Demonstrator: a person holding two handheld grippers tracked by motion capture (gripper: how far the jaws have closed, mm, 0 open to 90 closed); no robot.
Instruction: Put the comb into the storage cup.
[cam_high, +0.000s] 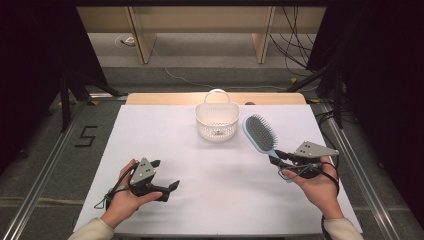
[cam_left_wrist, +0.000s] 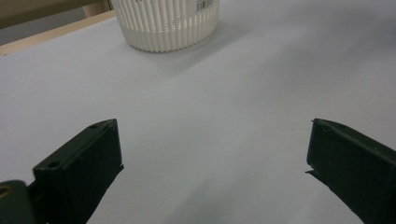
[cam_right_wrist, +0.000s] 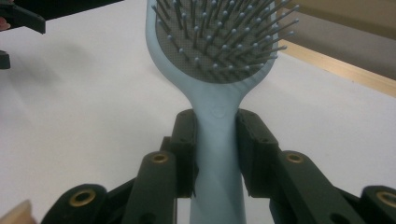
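The right gripper (cam_right_wrist: 215, 140) has its fingers (cam_right_wrist: 184, 140) clenched on the light-blue hairbrush (cam_right_wrist: 217, 130) handle, head toward twelve o'clock; the left gripper (cam_left_wrist: 212, 154) fingers stand released.

Light-blue paddle brush (cam_high: 260, 132), bristles up, head angled toward the far left, just right of the basket; handle (cam_right_wrist: 215, 158) is clamped between the right gripper (cam_high: 278, 156) fingers (cam_right_wrist: 184, 140), at the counter's right side.
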